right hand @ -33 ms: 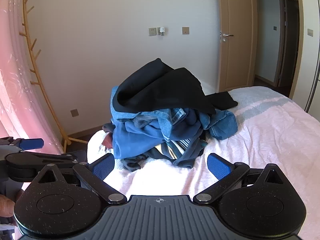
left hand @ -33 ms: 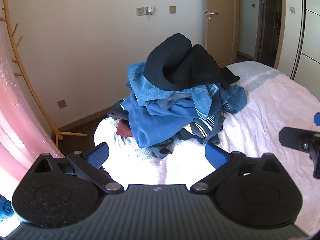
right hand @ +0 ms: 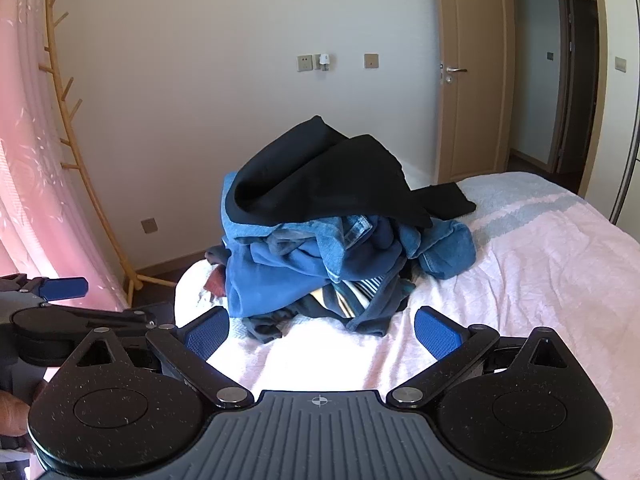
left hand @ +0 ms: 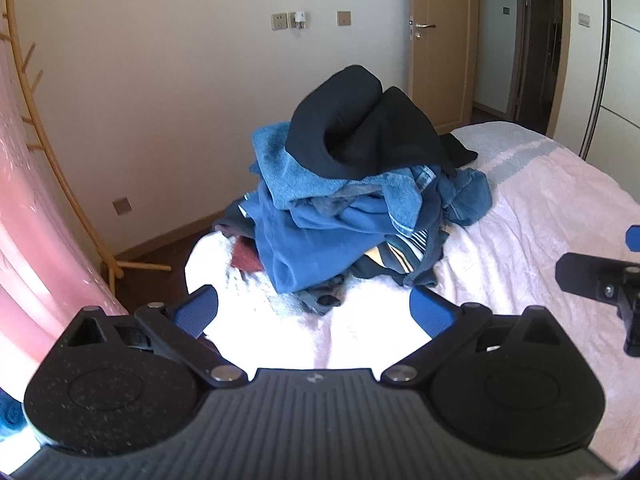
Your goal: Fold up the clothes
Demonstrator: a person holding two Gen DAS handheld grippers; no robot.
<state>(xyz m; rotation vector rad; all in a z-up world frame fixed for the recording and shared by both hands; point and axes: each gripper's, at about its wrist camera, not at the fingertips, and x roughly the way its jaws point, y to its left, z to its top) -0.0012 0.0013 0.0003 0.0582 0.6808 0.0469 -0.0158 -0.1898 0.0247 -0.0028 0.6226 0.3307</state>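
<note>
**Bedroom, unsorted heap, both grippers idle**

Pink textured bedspread carries the tangled heap of blue and black clothes at its far corner. My left gripper and right gripper hover short of it, jaws spread wide, nothing between them. Risk: black top garment is interlocked with denim; a careless pull drags the heap off the edge. Nothing differs from the earlier frame.
</note>
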